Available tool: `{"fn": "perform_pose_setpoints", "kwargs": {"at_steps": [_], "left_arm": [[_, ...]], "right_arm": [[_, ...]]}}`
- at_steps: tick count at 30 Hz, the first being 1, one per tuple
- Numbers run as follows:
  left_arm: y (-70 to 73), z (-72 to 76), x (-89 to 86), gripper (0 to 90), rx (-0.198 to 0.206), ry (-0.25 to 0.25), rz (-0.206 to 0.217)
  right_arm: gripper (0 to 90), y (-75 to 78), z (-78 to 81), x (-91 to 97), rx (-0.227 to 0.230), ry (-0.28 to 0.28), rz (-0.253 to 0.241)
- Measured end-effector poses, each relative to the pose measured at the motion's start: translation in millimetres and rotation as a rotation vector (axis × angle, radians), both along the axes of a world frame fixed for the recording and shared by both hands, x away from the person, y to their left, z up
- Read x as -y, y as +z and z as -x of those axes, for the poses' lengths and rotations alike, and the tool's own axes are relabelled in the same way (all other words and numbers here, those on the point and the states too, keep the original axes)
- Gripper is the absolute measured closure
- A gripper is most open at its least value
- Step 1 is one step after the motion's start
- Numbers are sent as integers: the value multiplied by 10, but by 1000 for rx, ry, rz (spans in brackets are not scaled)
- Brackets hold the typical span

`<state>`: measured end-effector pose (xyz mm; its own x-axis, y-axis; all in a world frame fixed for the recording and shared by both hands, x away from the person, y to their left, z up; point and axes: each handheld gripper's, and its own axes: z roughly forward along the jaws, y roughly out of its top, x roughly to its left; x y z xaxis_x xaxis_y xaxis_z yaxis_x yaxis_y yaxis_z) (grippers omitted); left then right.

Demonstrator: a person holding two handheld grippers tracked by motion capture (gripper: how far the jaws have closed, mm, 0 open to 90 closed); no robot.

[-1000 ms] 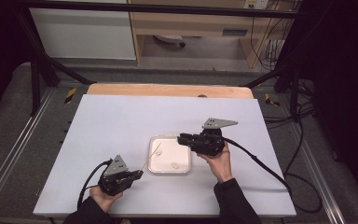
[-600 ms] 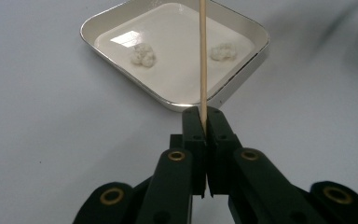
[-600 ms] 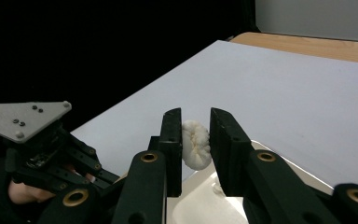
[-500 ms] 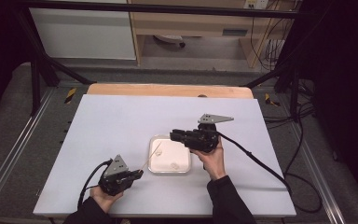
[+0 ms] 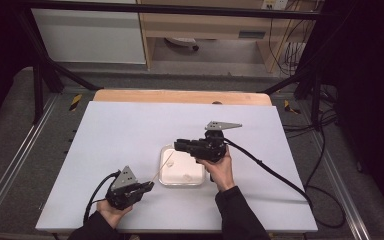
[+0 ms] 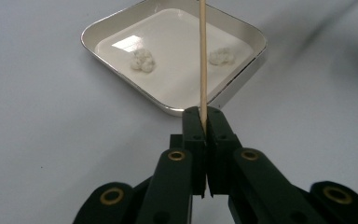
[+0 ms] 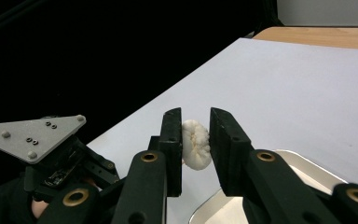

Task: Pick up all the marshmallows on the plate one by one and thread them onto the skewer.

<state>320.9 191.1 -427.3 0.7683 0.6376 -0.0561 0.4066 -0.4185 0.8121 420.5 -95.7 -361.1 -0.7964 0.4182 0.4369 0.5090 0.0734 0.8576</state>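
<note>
Marshmallow [image 7: 196,144] is sitting pinched in the right gripper [image 5: 182,145], which has been carrying it leftward above the white tray [image 5: 166,179] towards the wooden skewer [image 6: 203,60] clamped in the left gripper [image 5: 149,186], suggesting threading is coming next

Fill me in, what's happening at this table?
A person works two grippers over a white tray. The left gripper is shut on a thin wooden skewer that points out over the tray. The right gripper holds a white puffy piece, like a marshmallow, above the tray's far side. Two more white pieces lie in the tray. Nothing is on the skewer yet.
</note>
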Motion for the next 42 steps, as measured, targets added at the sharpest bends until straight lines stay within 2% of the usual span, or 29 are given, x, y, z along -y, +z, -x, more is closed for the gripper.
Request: {"fn": "perform_pose_setpoints", "kwargs": {"at_steps": [14,27,42], "left_arm": [[6,4,-6,880,8,4,3],[-23,5,17,881,-2,20,15],[-59,21,59,881,-7,49,22]], "right_arm": [[755,-79,-20,-53,-33,21,-10],[769,-128,9,-97,-53,33,-32],[773,-193,62,-156,-51,36,-52]]}}
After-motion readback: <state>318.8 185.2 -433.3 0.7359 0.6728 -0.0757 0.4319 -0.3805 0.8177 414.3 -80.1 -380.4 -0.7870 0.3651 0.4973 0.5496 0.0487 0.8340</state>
